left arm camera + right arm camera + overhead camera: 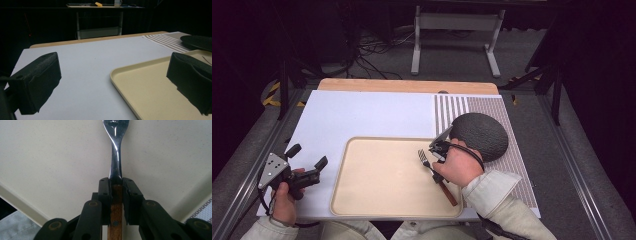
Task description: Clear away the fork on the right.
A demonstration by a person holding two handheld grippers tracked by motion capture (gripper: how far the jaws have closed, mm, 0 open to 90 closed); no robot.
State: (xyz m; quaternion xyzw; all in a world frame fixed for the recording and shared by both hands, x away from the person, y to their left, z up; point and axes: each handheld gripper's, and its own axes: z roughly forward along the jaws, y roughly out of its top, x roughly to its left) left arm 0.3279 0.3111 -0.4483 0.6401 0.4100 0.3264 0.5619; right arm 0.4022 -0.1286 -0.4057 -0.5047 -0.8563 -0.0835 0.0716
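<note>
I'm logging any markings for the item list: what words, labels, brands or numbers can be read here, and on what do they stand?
No text can be read.
The fork, the tray, the dark round plate and the striped mat bear no lettering.
The things on the far shelf are too small to read.

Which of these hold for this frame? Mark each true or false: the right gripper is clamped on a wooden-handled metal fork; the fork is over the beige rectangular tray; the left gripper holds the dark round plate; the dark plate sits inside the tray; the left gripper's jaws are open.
1. The right gripper is clamped on the wooden-handled metal fork. True.
2. The fork is over the beige rectangular tray. True.
3. The left gripper holds the dark round plate. False: it holds nothing and sits over the white mat left of the tray.
4. The dark plate sits inside the tray. False: it lies beyond the tray's far right corner, on the patterned mat.
5. The left gripper's jaws are open. True.
</note>
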